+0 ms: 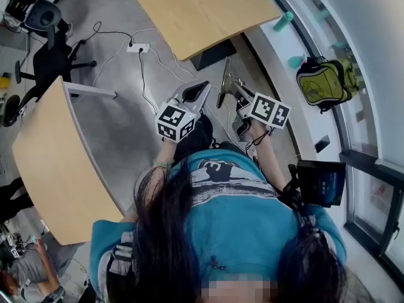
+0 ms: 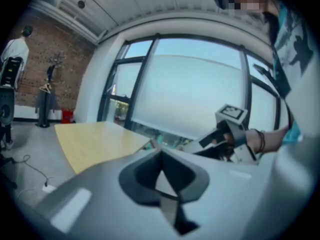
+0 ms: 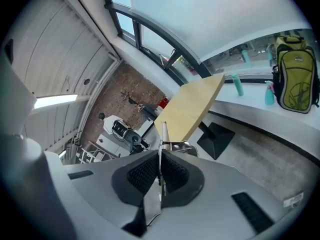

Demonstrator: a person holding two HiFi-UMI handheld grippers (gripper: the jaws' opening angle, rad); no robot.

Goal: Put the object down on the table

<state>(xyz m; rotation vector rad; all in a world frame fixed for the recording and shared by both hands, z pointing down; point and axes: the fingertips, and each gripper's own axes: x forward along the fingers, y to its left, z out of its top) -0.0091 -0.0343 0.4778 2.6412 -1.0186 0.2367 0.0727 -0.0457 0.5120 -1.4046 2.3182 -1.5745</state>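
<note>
In the head view I hold both grippers in front of my chest, above the floor. My right gripper [image 1: 231, 91] is shut on a thin flat metal piece [image 1: 225, 74], which sticks out past its fingertips. In the right gripper view the dark ribbed pads [image 3: 145, 173] press on that metal piece [image 3: 163, 134]; its strip points towards the wooden table [image 3: 192, 106]. My left gripper [image 1: 203, 88] is shut with nothing between its pads, and its tips meet in the left gripper view [image 2: 161, 154]. The same table [image 1: 202, 11] lies ahead of both grippers.
A second wooden table [image 1: 50, 163] stands at my left. A power strip [image 1: 137, 47] and cables lie on the floor, with an office chair [image 1: 44, 49] beyond them. A green backpack [image 1: 322, 84] and a teal bottle [image 1: 283, 21] sit on the window ledge at right.
</note>
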